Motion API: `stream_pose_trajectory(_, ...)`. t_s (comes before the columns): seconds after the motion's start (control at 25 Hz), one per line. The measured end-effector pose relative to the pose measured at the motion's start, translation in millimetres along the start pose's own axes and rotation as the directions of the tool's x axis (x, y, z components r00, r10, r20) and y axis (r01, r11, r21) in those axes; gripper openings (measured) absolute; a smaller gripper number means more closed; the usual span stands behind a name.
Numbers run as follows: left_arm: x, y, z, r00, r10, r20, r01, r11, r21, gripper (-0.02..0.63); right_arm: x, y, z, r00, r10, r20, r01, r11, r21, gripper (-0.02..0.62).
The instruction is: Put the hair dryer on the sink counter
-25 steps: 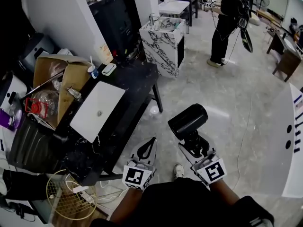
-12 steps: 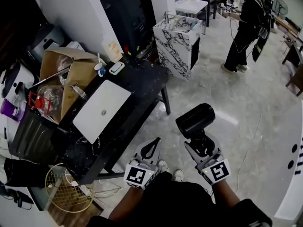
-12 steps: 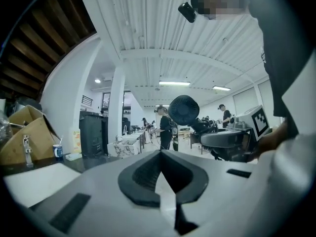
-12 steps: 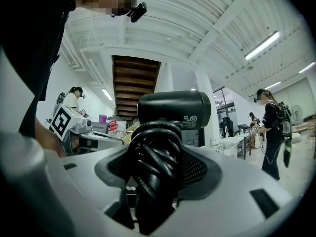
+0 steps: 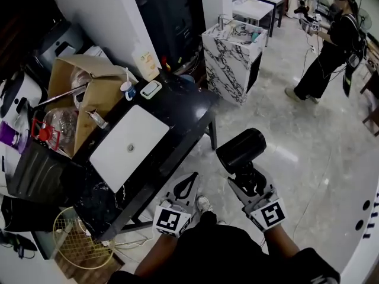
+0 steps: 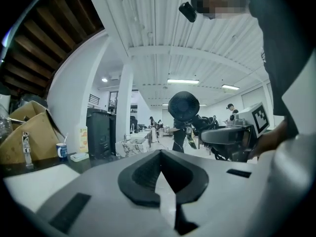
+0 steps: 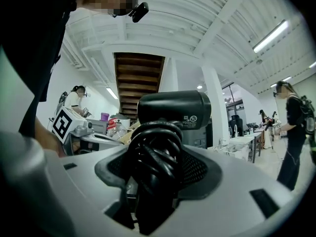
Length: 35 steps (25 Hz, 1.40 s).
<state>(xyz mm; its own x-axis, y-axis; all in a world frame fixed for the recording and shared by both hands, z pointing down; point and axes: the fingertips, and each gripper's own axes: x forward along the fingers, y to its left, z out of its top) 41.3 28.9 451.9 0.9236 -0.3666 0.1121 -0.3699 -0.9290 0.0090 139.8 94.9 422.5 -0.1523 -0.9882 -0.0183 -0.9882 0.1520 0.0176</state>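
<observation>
My right gripper (image 5: 247, 179) is shut on the cord-wrapped handle of a black hair dryer (image 5: 240, 149), whose barrel stands above the grey floor. In the right gripper view the hair dryer (image 7: 173, 107) fills the middle, its coiled cord between the jaws of the right gripper (image 7: 157, 137). My left gripper (image 5: 190, 182) hangs beside it, shut and empty; in its own view the left gripper (image 6: 160, 153) shows jaws that meet at the tip. The black sink counter (image 5: 186, 108) with a white basin (image 5: 130, 147) lies left of both grippers, apart from them.
On the counter's far end stand a cup (image 5: 126, 89) and a soap dish (image 5: 150, 89). A cardboard box (image 5: 89, 87) with clutter sits to its left. A marble cabinet (image 5: 231, 46) stands behind, a wire basket (image 5: 77, 241) below the counter. A person (image 5: 328, 46) stands far right.
The counter and the cabinet have drifted right and nearer in the head view. Both grippers keep their places, and the right one still holds the hair dryer. The far person has shifted right.
</observation>
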Motion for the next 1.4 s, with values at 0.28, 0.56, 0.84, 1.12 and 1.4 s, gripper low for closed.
stream_pose_trajectory(0.28, 28.1, 65.1, 0.7, 0.999, 0.046, 0.014, -0.046, 0.999, -0.011, -0.005, 70.4, -10.6, -5.8, 0.999, 0.047, -0.017, -0.047, 0.999, -0.005, 0.262)
stream_pose_trajectory(0.56, 41.5, 122.8, 5.1, 0.995, 0.097, 0.034, -0.095, 0.995, -0.042, -0.006, 128.1, -15.0, -2.2, 0.996, 0.076, -0.035, -0.077, 0.997, -0.022, 0.262)
stream_pose_trajectory(0.84, 40.6, 163.4, 13.9, 0.989, 0.136, 0.054, -0.135, 0.99, -0.03, -0.006, 174.2, -14.2, 0.9, 0.995, 0.093, -0.035, -0.094, 0.995, -0.041, 0.262)
stream_pose_trajectory(1.12, 38.0, 200.1, 17.2, 0.978, 0.203, 0.055, -0.201, 0.979, -0.029, -0.005, 217.3, -25.6, -11.3, 0.989, 0.131, -0.063, -0.132, 0.991, -0.015, 0.262)
stream_pose_trajectory(1.4, 54.5, 227.5, 14.2, 0.957, 0.286, 0.041, -0.284, 0.958, -0.036, -0.006, 262.5, -46.5, -25.0, 0.977, 0.191, -0.09, -0.194, 0.981, -0.019, 0.262)
